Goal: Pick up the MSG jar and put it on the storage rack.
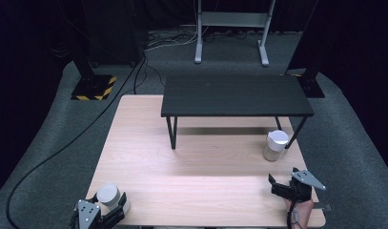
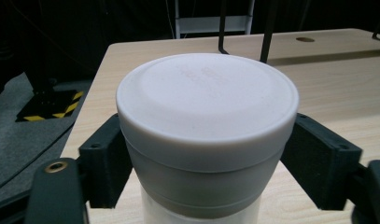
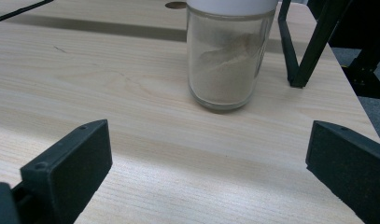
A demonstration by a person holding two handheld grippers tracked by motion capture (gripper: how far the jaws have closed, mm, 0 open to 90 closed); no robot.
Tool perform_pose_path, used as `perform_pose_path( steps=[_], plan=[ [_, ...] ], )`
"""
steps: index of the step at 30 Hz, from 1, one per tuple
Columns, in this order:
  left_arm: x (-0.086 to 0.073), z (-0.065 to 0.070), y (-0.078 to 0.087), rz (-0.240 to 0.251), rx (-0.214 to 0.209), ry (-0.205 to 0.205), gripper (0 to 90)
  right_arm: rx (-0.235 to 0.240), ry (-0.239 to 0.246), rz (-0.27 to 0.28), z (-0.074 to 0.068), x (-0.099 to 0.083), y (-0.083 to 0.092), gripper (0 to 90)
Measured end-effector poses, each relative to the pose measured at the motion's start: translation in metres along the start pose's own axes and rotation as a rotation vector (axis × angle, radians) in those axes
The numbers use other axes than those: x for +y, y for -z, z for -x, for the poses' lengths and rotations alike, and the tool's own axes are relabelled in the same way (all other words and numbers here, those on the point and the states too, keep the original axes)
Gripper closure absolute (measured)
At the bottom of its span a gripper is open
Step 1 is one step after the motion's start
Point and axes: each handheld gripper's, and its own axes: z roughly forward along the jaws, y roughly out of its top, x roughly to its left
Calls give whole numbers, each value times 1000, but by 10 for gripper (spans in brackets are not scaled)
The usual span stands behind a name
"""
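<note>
A jar with a white lid point(image 1: 108, 194) point(image 2: 206, 107) stands at the near left corner of the light wooden table point(image 1: 201, 162). My left gripper point(image 1: 114, 204) point(image 2: 206, 158) is shut on it, one black jaw pressed against each side just below the lid. A second glass jar point(image 1: 276, 145) point(image 3: 229, 60), white-lidded and partly full of pale powder, stands on the right side of the table. My right gripper point(image 1: 283, 180) point(image 3: 208, 140) rests a short way in front of it, jaws wide open with nothing between them.
A low black table point(image 1: 237, 95) stands on the far half of the wooden table; its right front leg point(image 3: 309, 51) is just beside the powder jar. Grey carpet, a cable point(image 1: 63, 148) and stand feet lie beyond the table edges.
</note>
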Motion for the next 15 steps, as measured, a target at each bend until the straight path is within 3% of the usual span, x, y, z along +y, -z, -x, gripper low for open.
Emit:
perform_pose_path(
  steps=[8,15],
  plan=[
    [-7,-6,1,28,-6,14,332,-2,3,-2,-1,0,0,0],
    [-12,-6,1,49,-6,-2,336,-3,3,-3,-1,0,0,0]
  ],
)
